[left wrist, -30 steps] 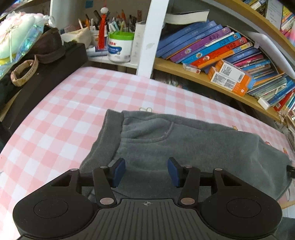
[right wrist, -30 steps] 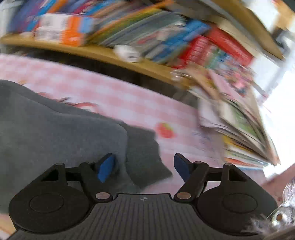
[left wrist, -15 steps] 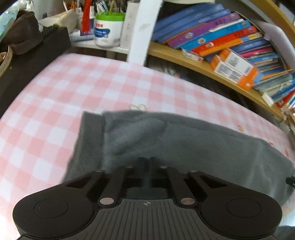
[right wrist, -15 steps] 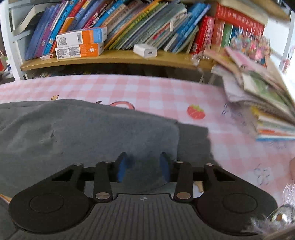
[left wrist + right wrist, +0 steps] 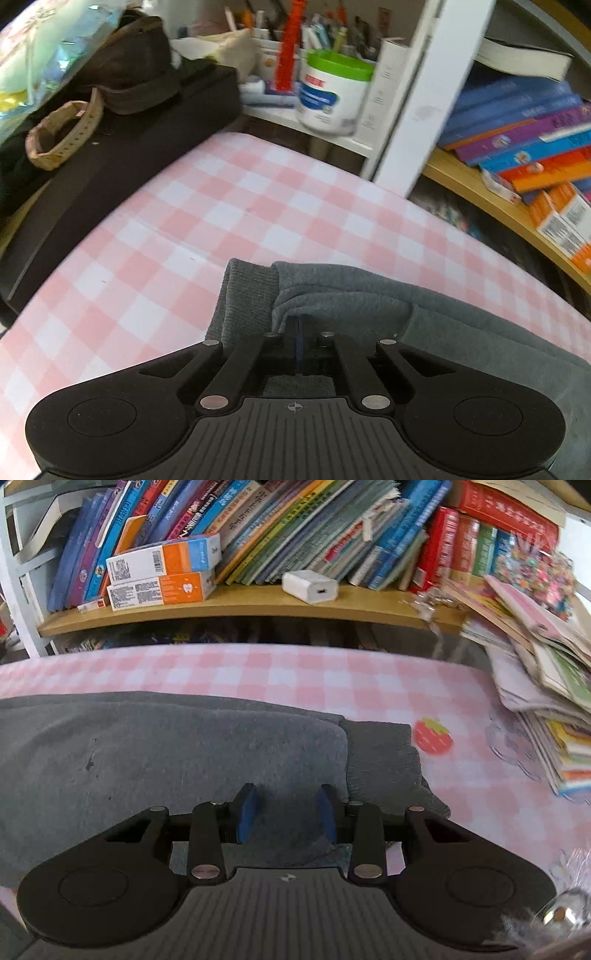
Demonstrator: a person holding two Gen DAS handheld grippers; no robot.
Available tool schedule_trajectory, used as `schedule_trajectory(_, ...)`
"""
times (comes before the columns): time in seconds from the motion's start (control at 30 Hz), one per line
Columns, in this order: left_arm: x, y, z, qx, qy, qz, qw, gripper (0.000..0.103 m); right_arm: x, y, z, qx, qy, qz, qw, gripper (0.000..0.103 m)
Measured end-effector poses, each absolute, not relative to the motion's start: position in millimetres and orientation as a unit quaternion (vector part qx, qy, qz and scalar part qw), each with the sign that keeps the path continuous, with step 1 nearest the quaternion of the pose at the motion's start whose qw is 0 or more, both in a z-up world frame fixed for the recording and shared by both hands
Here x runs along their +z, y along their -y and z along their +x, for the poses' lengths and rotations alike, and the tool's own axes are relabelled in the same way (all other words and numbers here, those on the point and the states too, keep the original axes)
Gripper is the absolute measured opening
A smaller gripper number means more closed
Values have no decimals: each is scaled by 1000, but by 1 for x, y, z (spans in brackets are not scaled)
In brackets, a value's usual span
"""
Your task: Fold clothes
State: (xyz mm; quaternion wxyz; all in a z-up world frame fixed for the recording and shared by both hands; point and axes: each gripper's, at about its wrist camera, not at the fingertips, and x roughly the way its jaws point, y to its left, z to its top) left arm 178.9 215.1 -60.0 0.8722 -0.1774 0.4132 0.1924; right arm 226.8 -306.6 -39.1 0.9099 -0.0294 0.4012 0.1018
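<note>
A grey fleece garment lies on a pink-and-white checked tablecloth, and a gripper is at each end of it.

The left gripper has its jaws fully closed, pinching a raised fold of the grey cloth beside the ribbed band at that end. The cloth bunches up and drapes over the closed tips.

The right gripper has its blue pads partly closed, with a hump of the grey garment filling the gap between them. Whether the pads press on it cannot be told. A ribbed cuff sits just right of the jaws.

Only the left view shows a white tub with a green lid, pens, and a dark case with a watch strap on it. Only the right view shows a strawberry print, a white charger on the wooden shelf, and a leaning pile of magazines.

The garment's long axis runs side to side across the table, parallel to the shelf, from one gripper to the other.
</note>
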Motion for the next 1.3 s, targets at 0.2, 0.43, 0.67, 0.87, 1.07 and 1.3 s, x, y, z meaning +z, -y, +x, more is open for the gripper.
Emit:
schedule_trajectory(0.2, -57, -227, 170, 210, -420, -174, 866, 4, -24, 298, 201, 130, -394, -29, 909, 43)
schedule_trajectory(0.43, -36, -193, 126, 147, -410, -112, 893, 5, -13, 313, 101, 166, -407, -61, 896, 43)
schedule_trajectory(0.67, -32, -149, 56, 58, -416, -151, 895, 5, -26, 313, 39, 158, -421, -107, 887, 53)
schedule_trajectory(0.87, -44, -136, 22, 54, -437, -152, 885, 5, -34, 324, 57, 113, -411, -139, 894, 56)
schedule_trajectory(1.07, -47, -147, -1, 74, -428, -168, 885, 5, -25, 335, 71, 88, -397, -129, 904, 55)
schedule_trajectory(1.3, -53, -172, -9, 97, -414, -217, 878, 5, -22, 318, 41, 121, -383, -134, 906, 54)
